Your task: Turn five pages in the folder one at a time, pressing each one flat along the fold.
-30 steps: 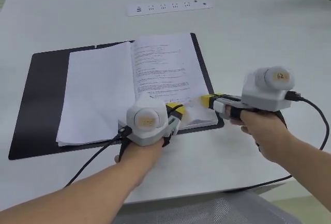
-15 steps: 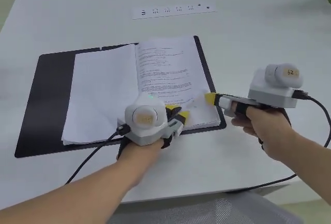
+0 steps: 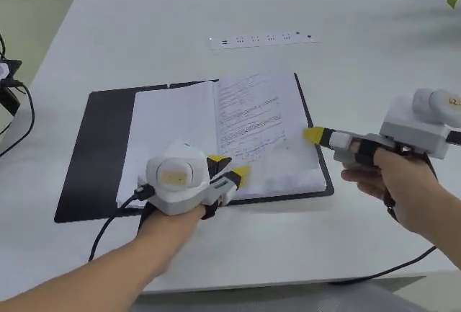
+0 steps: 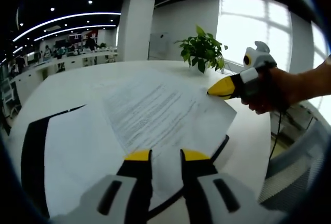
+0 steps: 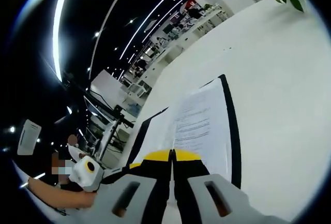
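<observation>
folder [image 3: 101, 153] open on counter [image 3: 360, 38] | left gripper [image 3: 230, 166] at its 6 o'clock, fingers slightly apart | right gripper [image 3: 313, 135] at 3 o'clock, fingers together | we reckon some sheets turned, count unclear

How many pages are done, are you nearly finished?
Blank pages lie flat on the folder's left side; how many were turned, I can't tell. Right gripper, shut, is at the printed page's edge; left gripper sits near the fold. Turning and pressing remain.
</observation>
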`<state>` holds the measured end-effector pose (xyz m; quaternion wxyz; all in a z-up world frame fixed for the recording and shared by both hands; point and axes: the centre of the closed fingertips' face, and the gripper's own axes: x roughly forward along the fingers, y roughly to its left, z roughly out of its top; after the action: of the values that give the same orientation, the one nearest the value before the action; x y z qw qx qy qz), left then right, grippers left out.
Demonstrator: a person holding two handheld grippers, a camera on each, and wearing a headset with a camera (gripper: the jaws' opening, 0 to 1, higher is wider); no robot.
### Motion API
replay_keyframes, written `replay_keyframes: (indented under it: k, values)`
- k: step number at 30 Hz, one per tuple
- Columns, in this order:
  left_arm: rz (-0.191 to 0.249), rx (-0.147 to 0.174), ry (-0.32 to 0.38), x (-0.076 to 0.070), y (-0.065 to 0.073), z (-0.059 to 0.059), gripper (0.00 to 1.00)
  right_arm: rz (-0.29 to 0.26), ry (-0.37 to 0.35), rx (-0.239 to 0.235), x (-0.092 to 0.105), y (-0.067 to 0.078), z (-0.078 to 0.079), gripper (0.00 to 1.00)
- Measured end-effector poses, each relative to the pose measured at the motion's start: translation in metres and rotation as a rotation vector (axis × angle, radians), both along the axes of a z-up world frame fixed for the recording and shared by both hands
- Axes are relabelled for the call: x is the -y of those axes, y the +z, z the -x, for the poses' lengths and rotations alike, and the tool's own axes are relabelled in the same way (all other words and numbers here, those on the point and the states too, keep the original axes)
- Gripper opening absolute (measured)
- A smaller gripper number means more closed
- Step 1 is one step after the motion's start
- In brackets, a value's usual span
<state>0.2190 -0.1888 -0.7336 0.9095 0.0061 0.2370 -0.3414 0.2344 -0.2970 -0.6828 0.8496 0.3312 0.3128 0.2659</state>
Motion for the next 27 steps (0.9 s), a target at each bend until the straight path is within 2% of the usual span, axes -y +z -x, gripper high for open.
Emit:
replay_keyframes:
  k: [6,8,11,14,20,27]
  values:
    - [0.007,0.036,0.027,-0.033,0.02,0.005,0.21,-0.074,0.004,0.014,-0.023,0.024,0.001,0.0]
    - [0.006,0.042,0.039,-0.044,0.023,0.007,0.22,-0.107,0.004,0.012,-0.033,0.032,0.001,0.0]
    - [0.003,0.054,0.057,-0.06,0.027,0.011,0.21,-0.127,0.011,0.017,-0.039,0.038,-0.001,0.0]
    - [0.003,0.06,0.081,-0.077,0.031,0.015,0.21,-0.154,0.019,0.025,-0.055,0.047,0.001,0.0]
    - [0.012,0.071,0.117,-0.105,0.037,0.024,0.22,-0.178,0.058,0.033,-0.091,0.057,0.002,0.0]
    - [0.025,0.087,0.161,-0.141,0.049,0.032,0.22,-0.186,0.119,0.032,-0.136,0.058,0.002,0.0]
